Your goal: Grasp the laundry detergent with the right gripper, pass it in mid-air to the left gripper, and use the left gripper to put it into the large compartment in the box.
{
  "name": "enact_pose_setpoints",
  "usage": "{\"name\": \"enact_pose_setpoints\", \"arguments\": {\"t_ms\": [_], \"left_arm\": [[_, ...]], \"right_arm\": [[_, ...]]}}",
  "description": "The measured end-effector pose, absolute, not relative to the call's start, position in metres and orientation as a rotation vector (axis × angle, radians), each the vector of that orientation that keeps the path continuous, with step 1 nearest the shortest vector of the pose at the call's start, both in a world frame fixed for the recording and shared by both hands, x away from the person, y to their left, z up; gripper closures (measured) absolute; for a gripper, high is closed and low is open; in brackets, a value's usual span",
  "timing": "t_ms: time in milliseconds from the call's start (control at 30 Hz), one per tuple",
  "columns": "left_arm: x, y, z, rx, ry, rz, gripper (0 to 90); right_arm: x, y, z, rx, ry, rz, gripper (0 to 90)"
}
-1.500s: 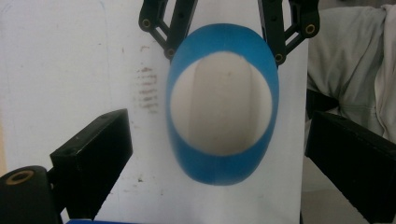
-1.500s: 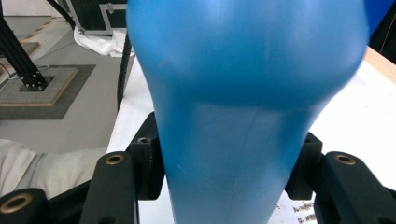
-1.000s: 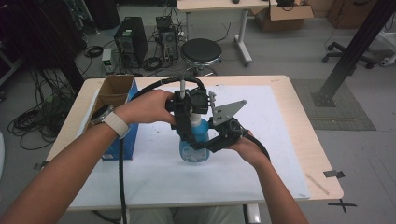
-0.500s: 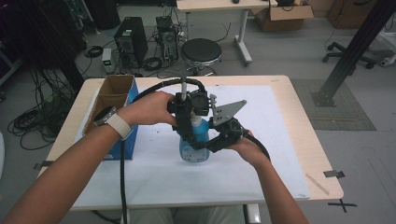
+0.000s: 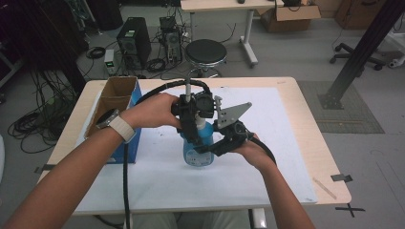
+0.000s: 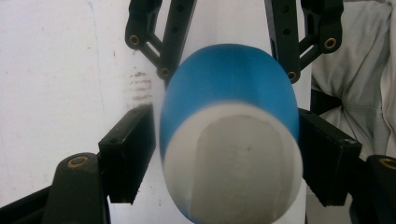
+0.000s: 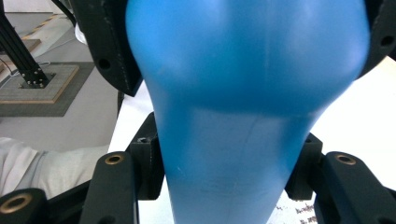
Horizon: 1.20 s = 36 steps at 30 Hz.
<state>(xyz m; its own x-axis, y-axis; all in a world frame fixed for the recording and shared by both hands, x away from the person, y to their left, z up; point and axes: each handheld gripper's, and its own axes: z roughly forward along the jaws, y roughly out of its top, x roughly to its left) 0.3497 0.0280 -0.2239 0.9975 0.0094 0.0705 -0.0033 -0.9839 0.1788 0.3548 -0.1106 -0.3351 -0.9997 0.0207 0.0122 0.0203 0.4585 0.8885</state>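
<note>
Bottle (image 5: pixel 198 150): blue, upright, mid table on the white sheet, between both grippers.
High view, table (image 5: pixel 305 119): light wood top w/ white sheet (image 5: pixel 267 157) over most of it; open cardboard box (image 5: pixel 112 102) w/ blue side at left edge, beside the left forearm.
High view, room: grey floor; black round stool (image 5: pixel 205 52) just behind table; PC towers (image 5: pixel 131 40) & cable tangle back left; 2nd desk and a cardboard box (image 5: pixel 291 12) at back; black slanted post (image 5: pixel 360 55) on a floor mat at right; tape marks on floor nr table corners.
High view, left gripper (image 5: pixel 191 131): comes down over bottle's top from left, hand behind it.
High view, right gripper (image 5: pixel 210 148): at bottle's body from right; grey plate on top.
Left gripper view: white cap (image 6: pixel 233 163) & blue shoulder seen from above; black pads (image 6: pixel 128 161) touch bottle on both sides, jaws pinching it. White sheet below, smudged.
Right gripper view: blue body (image 7: pixel 233 154) up close; jaws pressed to its narrow part both sides, pinching. Floor mat & post foot (image 7: pixel 32 77) far left.
</note>
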Motion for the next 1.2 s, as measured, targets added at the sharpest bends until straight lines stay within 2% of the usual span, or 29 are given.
{"name": "enact_pose_setpoints", "arguments": {"t_ms": [367, 533, 1200], "left_arm": [[0.3498, 0.029, -0.2236, 2.951, -0.002, 0.106, 32.7], [0.3491, 0.0288, -0.2233, 2.94, -0.01, 0.089, 37.5], [0.3447, 0.0291, -0.22, 2.933, -0.009, 0.111, 38.2]], "right_arm": [[0.3543, -0.11, -0.3365, 0.036, 2.691, 1.622, 44.4], [0.3544, -0.1109, -0.3368, 0.035, 2.685, 1.624, 44.5], [0.353, -0.1116, -0.3352, 0.01, 2.675, 1.632, 44.3]]}}
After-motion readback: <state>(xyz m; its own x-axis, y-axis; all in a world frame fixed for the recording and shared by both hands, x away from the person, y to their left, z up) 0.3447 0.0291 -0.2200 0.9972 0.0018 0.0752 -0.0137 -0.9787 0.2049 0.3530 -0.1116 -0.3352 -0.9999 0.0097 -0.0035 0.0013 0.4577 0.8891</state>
